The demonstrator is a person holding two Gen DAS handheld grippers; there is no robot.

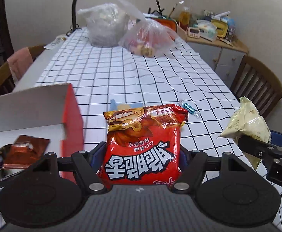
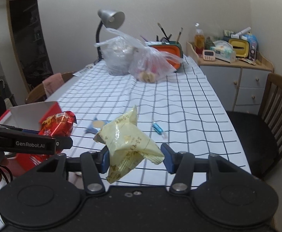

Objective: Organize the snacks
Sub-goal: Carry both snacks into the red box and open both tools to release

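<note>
A red snack bag (image 1: 142,145) is pinched by the left tool (image 1: 141,154) above the worktop (image 1: 141,73), just beside the red box (image 1: 71,116). A pale yellow snack bag (image 2: 127,145) is pinched by the right tool (image 2: 136,156).

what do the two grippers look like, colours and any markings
Both are matte black. The left gripper and right gripper each have two round discs on a ribbed base, silver pivot bolts on angled links, and blue finger pads. White GenRobot.AI lettering marks the left one's side.
</note>
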